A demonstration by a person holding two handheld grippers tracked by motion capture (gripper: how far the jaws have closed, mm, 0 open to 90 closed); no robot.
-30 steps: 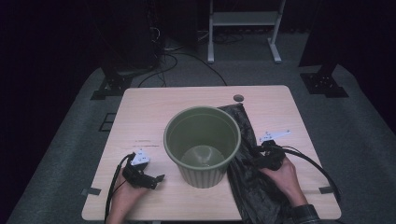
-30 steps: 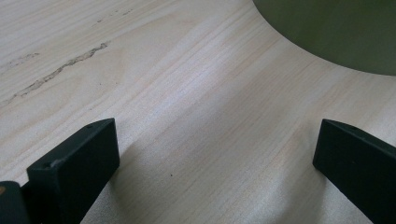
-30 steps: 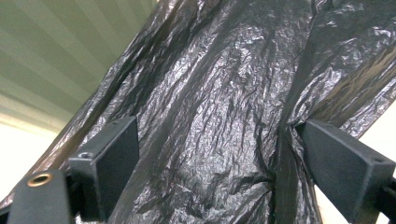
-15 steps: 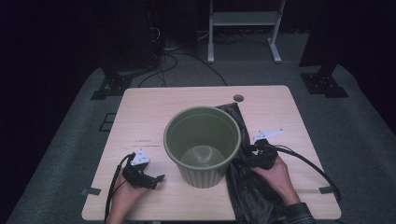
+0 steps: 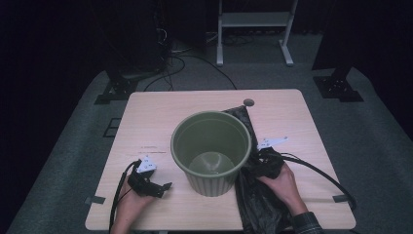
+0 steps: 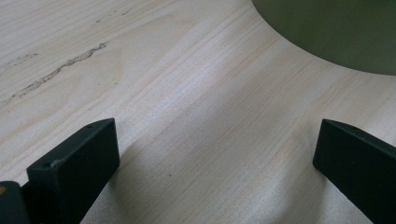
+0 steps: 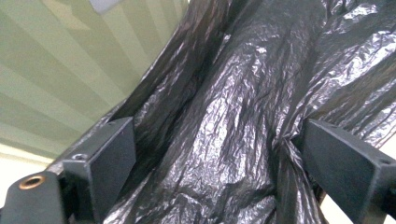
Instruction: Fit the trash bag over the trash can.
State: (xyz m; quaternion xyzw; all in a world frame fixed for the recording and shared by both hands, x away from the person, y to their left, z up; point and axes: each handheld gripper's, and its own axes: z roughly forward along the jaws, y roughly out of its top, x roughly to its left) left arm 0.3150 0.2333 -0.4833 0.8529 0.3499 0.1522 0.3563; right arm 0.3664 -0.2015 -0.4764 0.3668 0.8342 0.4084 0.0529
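Both jaws of right gripper (image 7: 219, 154) wide apart around black bag (image 7: 243, 107).

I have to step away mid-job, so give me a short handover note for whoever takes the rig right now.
Left gripper: open, resting low on the table left of the green bin, nothing between its jaws.
Right gripper: open, jaws straddling a fold of the black bag, not closed on it.
The bag lies crumpled on the table, against the bin's right side. The bin stands upright and looks empty.
Done: right gripper placed at the bag.
Left: probably grip the bag, lift it and line the bin.
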